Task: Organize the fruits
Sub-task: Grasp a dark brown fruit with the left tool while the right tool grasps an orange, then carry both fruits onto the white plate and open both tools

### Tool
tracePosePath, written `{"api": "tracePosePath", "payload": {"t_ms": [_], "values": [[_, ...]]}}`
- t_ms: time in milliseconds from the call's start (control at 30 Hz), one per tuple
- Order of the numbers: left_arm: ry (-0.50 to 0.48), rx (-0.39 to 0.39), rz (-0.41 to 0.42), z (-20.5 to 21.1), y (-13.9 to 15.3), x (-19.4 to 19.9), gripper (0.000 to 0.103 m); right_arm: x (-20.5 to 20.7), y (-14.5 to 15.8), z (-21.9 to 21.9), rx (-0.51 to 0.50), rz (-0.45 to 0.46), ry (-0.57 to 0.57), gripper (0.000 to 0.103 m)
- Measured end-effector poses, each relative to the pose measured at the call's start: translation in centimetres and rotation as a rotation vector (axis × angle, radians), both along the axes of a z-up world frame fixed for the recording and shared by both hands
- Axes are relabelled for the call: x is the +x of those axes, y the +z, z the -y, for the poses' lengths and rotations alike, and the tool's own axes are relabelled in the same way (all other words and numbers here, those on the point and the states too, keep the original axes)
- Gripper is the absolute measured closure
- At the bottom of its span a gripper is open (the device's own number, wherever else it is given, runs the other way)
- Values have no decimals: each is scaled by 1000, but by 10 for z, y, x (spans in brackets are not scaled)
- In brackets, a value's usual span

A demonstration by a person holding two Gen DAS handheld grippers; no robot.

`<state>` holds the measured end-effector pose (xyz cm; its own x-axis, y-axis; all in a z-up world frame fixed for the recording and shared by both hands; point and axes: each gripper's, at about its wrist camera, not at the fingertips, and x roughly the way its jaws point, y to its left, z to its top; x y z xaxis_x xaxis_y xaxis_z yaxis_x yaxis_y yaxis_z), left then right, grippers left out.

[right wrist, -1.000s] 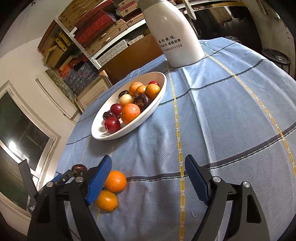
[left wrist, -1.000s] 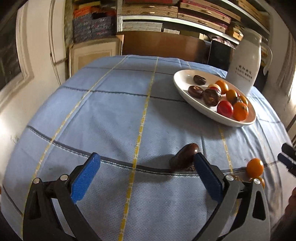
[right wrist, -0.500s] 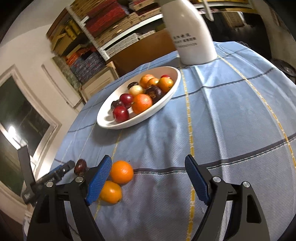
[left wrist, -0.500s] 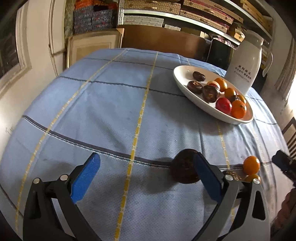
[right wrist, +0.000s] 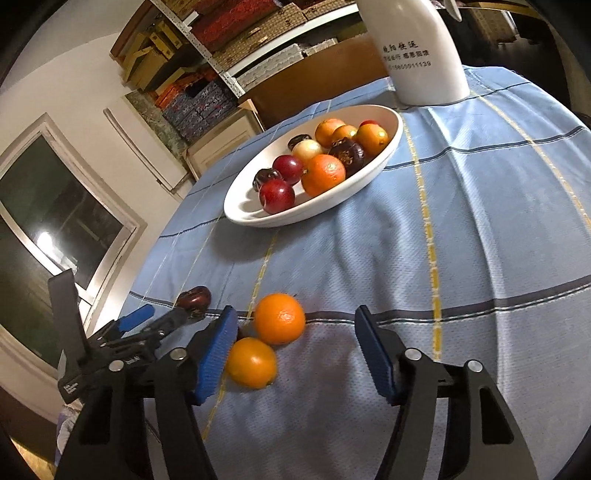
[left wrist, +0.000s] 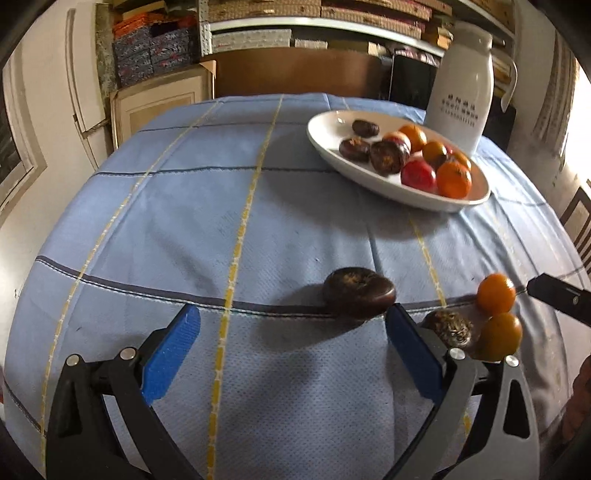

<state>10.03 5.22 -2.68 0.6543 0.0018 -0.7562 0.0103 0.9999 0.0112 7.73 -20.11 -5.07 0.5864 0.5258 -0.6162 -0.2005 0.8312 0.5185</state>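
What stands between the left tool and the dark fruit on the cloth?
Nothing visible. The dark fruit lies on bare cloth just beyond the open left tool, close to its right finger.

A tablecloth (left wrist: 184, 221) covers the table, with a bowl (left wrist: 325, 129) of fruit on its far right part and a jug (left wrist: 461, 96) just behind the bowl. Nearer the left wrist camera, a mangosteen (left wrist: 358, 291) lies on the cloth; to its right lie a second mangosteen (left wrist: 448, 326) and two oranges (right wrist: 279, 317), one (right wrist: 251, 362) in front of the other. Shelves (left wrist: 314, 22) of boxes stand behind the table.
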Motion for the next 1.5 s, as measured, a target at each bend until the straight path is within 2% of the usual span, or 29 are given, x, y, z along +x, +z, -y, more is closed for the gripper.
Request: {"api": "tracePosePath", "payload": {"t_ms": [200,267,367,433,567,633,700,733,767,800,967,1200,1500], "values": [[-47,51,8,14,-4,4,5,6,-1,-17,-28,-18,24,53],[-58,99,35,21,-2,4,5,8,-4,-19,-33,-28,26,55],[-83,130,54,29,0,5,5,11,-5,-23,-48,-35,34,56],[-107,116,48,30,-1,6,5,11,-7,-28,-64,-37,47,59],[-146,17,29,25,-2,10,5,12,-8,-34,-93,-27,55,66],[-151,-37,17,20,-3,11,12,12,-7,-35,-99,-24,53,67],[-159,-71,-9,18,-7,13,35,12,-7,-35,-98,-24,55,67],[-162,-80,-19,18,-9,14,38,12,-7,-35,-98,-24,55,67],[-163,-89,-31,17,-11,15,48,12,-7,-35,-98,-24,56,67],[-162,-94,-35,17,-12,15,51,12,-8,-35,-97,-24,57,67],[-143,-102,-11,13,-9,12,59,10,-7,-32,-92,-20,55,67],[-161,-99,30,14,-1,6,62,8,-6,-19,-72,-12,18,67],[-164,-67,-9,17,-8,8,62,8,-8,-22,-96,-17,20,67]]}}
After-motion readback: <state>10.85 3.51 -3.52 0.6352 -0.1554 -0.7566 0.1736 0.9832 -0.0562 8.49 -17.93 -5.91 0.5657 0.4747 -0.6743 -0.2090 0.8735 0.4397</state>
